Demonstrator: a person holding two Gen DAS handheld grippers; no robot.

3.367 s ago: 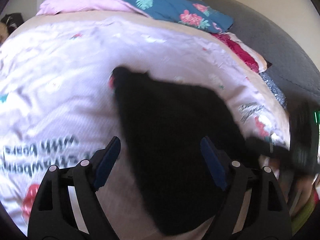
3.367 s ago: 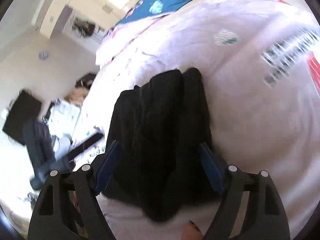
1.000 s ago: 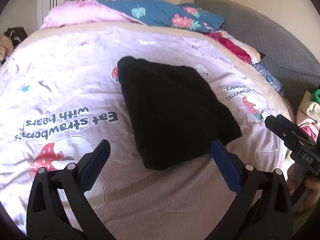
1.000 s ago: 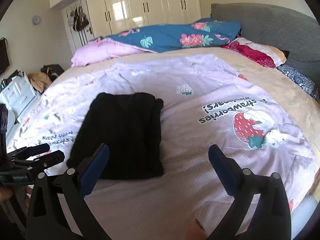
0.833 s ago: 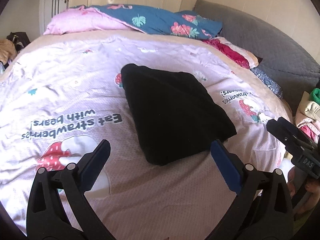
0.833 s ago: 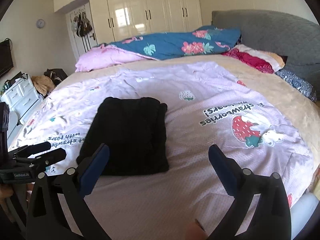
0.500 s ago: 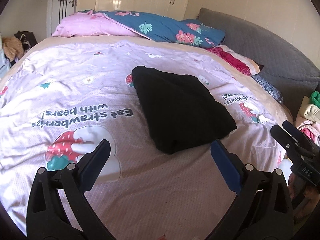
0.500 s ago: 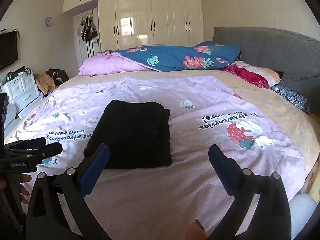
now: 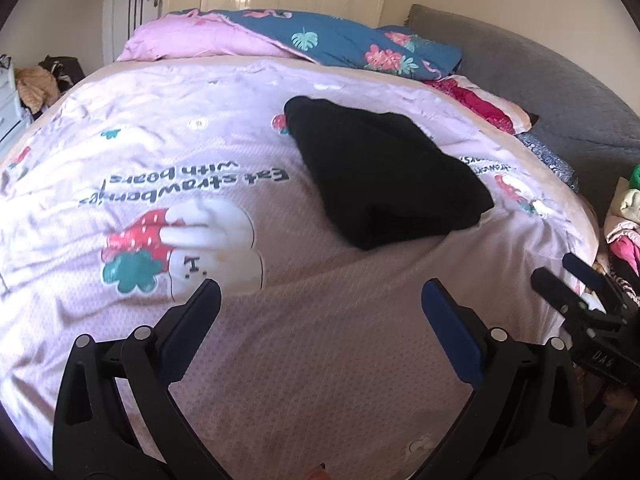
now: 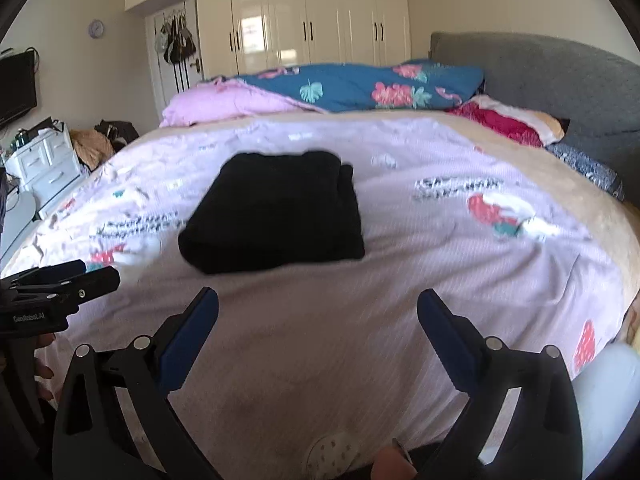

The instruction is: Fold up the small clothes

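Now: folded black knit garment lies on pink strawberry-print bedspread; left tongs and right tongs spread wide, empty, well apart from it.

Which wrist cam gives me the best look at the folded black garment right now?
The right wrist view. The black garment lies square-on there, showing its flat top, its front edge and the stacked folds along its right side, though slightly blurred. The left wrist view shows the garment sharper but at an angle, corner toward the camera, so its layers are hard to read.
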